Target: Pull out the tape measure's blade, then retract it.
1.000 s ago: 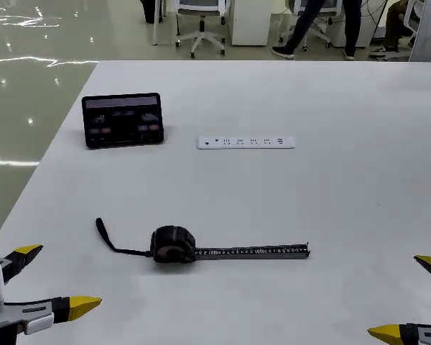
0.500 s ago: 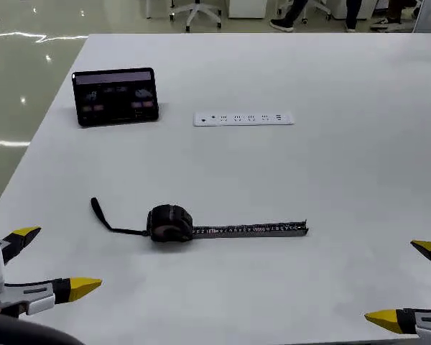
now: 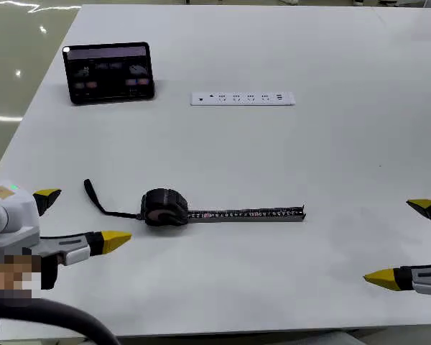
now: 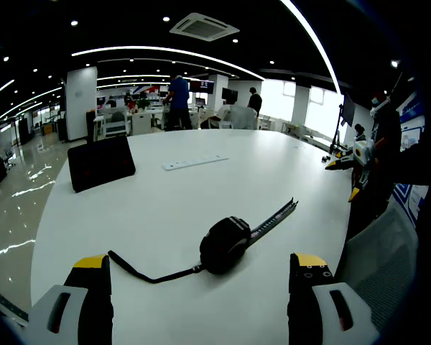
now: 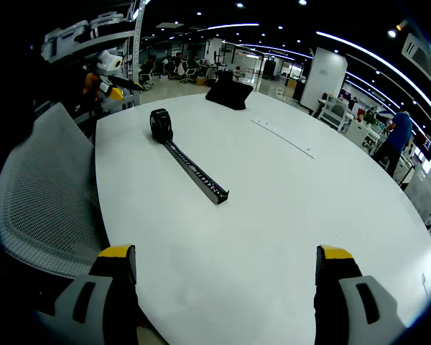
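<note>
The white bench carries everything. Low at its near edge are the two grippers. The left gripper and the right gripper both have their yellow-tipped jaws spread wide, with nothing between them.

At the far side a dark tablet stands propped up. A white power strip lies flat just to its right. Both are well apart from the work.

The tape measure lies in the middle of the bench between the grippers. Its long axis runs across the person, left to right. Its blade is already drawn out part way and lies flat on the bench. The black case is at the left end and the hooked tip at the right end. A wrist strap trails off the case toward the left gripper.

The left gripper is near the case and looks straight at it in its own view. The right gripper is farther from the tip, which lies ahead of it and to its left. By that layout, the left gripper should steady the case and the right should go for the tip.
</note>
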`<state>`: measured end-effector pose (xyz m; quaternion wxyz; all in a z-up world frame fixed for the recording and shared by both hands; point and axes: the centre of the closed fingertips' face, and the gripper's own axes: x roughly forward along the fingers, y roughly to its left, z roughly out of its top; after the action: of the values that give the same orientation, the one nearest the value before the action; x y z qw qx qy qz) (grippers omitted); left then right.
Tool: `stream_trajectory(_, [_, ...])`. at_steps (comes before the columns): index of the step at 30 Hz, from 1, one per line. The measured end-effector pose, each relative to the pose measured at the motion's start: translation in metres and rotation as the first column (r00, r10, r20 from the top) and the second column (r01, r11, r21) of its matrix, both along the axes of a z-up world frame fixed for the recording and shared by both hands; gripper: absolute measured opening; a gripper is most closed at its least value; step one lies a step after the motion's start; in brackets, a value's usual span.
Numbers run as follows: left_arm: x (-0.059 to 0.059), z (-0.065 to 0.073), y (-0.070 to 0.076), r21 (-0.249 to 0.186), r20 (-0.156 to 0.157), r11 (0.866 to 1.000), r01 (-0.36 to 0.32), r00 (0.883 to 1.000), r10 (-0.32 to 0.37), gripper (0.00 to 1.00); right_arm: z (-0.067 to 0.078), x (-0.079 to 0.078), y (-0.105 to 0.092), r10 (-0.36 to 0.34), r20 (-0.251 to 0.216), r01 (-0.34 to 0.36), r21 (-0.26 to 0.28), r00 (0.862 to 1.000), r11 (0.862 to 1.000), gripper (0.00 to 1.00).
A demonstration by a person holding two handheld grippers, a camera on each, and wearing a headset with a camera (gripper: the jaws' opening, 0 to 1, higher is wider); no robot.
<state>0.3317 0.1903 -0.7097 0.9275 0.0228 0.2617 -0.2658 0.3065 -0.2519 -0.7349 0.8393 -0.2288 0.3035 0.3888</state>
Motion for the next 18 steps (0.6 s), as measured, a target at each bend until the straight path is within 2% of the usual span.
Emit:
stream_trajectory(1, [0.006,0.001,-0.003,0.002,0.006,1.000,-0.024,1.000,0.024,1.00,0.003,0.004,0.003,0.016,0.002,-0.016,-0.001,1.000,1.000,1.00])
stream_trajectory(5, [0.015,-0.001,-0.018,0.010,0.012,0.999,-0.038,0.999,0.038,1.00,0.007,0.013,0.012,0.090,0.000,-0.090,-0.028,0.996,0.996,1.00])
stream_trajectory(8, [0.016,-0.007,-0.027,0.013,-0.012,0.998,-0.058,0.998,0.058,1.00,0.005,0.018,0.019,0.145,-0.016,-0.146,-0.046,0.989,0.988,1.00])
stream_trajectory(10, [0.018,-0.010,-0.032,0.026,-0.012,0.997,-0.073,0.997,0.073,1.00,0.003,0.024,0.021,0.179,-0.022,-0.180,-0.072,0.984,0.981,0.99])
stream_trajectory(14, [0.023,-0.016,-0.040,0.022,-0.019,0.992,-0.123,0.992,0.123,1.00,-0.001,0.034,0.031,0.229,-0.044,-0.232,-0.095,0.972,0.968,0.99])
stream_trajectory(16, [0.026,-0.019,-0.044,0.033,-0.010,0.988,-0.149,0.989,0.149,1.00,-0.003,0.038,0.038,0.265,-0.056,-0.270,-0.107,0.963,0.957,0.98])
stream_trajectory(18, [0.026,-0.025,-0.049,0.049,-0.018,0.985,-0.166,0.986,0.167,1.00,-0.007,0.043,0.045,0.291,-0.072,-0.298,-0.119,0.954,0.947,0.97])
